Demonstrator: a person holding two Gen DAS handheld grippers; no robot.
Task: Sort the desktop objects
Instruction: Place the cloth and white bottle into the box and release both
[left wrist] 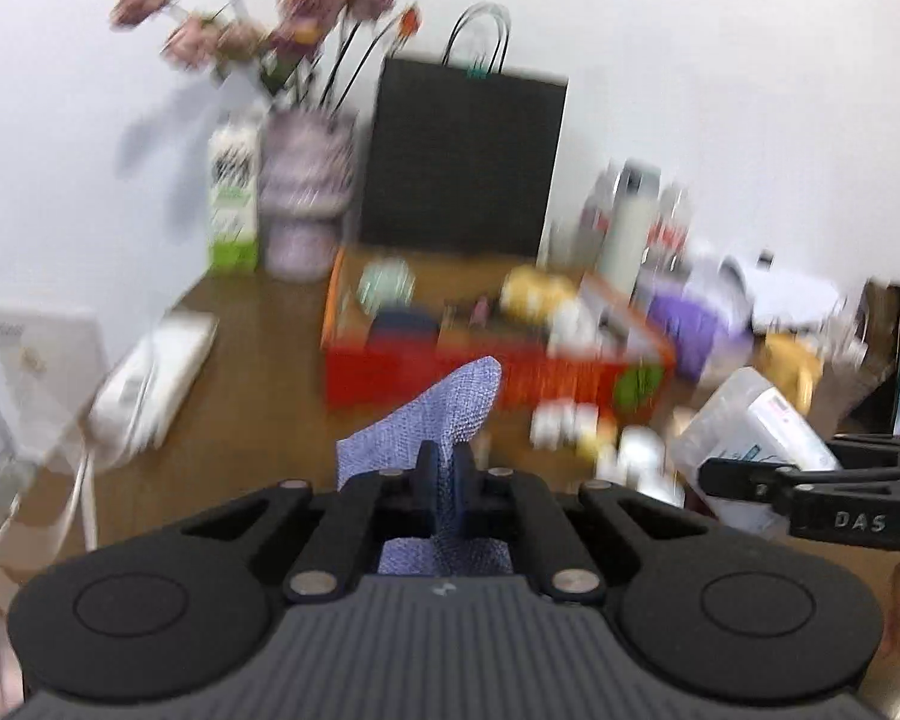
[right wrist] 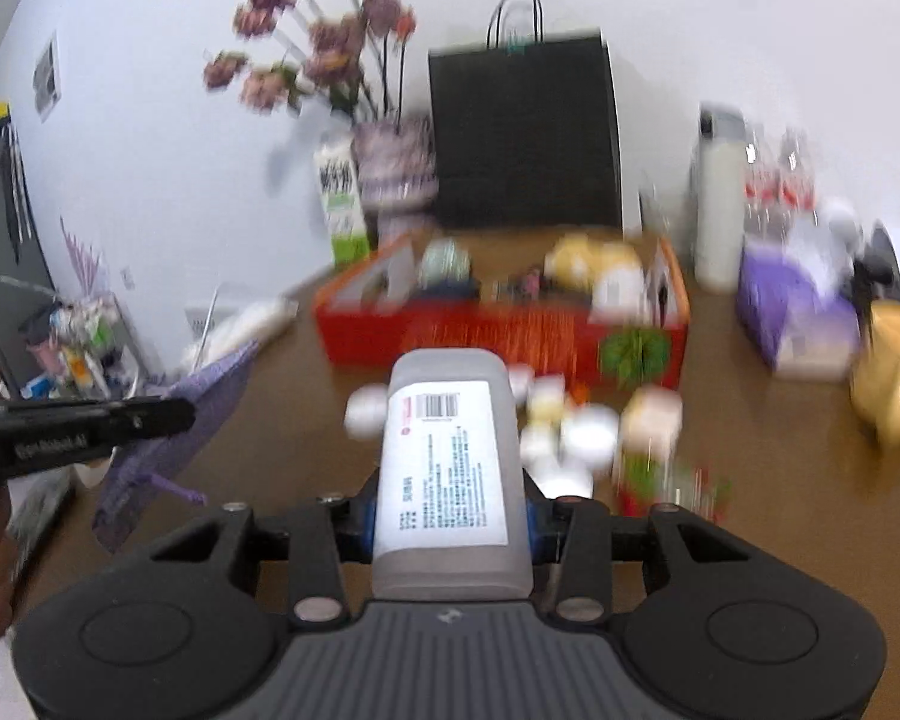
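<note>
My left gripper (left wrist: 448, 468) is shut on a blue-purple woven cloth (left wrist: 444, 405) and holds it above the brown desk (left wrist: 240, 408). The cloth also shows in the right wrist view (right wrist: 198, 420), at the left, hanging from the left gripper's black arm. My right gripper (right wrist: 450, 519) is shut on a white wet-wipes pack (right wrist: 447, 462) with a barcode label, held above the desk. The pack also shows in the left wrist view (left wrist: 750, 426). An orange-red box (left wrist: 498, 360) full of small items stands ahead, and also shows in the right wrist view (right wrist: 510, 324). Both views are blurred.
A black paper bag (left wrist: 465, 162), a flower vase (left wrist: 306, 192) and a green-white carton (left wrist: 232, 204) stand at the back wall. Small white bottles (right wrist: 570, 426) lie in front of the box. A purple pack (right wrist: 792, 306) and bottles (right wrist: 717, 204) are at the right.
</note>
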